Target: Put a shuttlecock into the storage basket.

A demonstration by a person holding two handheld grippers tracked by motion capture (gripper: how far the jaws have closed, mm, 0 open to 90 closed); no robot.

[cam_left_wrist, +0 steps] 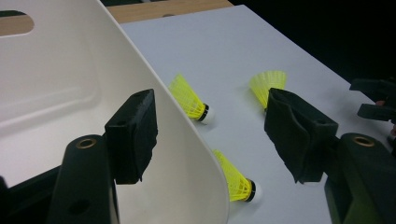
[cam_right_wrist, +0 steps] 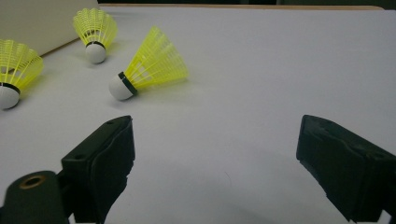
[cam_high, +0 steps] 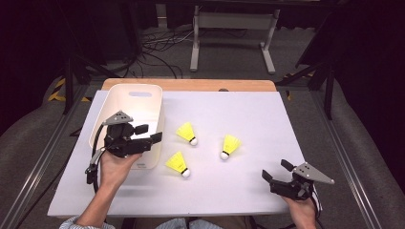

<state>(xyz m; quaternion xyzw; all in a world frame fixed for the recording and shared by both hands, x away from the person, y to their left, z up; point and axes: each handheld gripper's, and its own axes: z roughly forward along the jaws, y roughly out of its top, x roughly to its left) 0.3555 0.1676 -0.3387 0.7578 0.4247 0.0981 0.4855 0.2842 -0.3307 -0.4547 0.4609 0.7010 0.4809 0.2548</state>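
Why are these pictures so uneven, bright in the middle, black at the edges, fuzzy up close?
High view: light falls on the white table, the room around stays nearly black, and the shuttlecocks cast faint shadows. Left gripper view: the near left claw and bin wall look soft. Right gripper view: the right claw is blurry, the shuttlecocks sharper.

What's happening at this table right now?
A person holds a two-jaw gripper in each hand over a white table. The left gripper hangs open with its jaws astride the near wall of a white bin, gripping nothing. Three yellow shuttlecocks lie loose on the table beside the bin: one nearest it, one in front and one farther right. The right gripper is open and empty near the front right corner.
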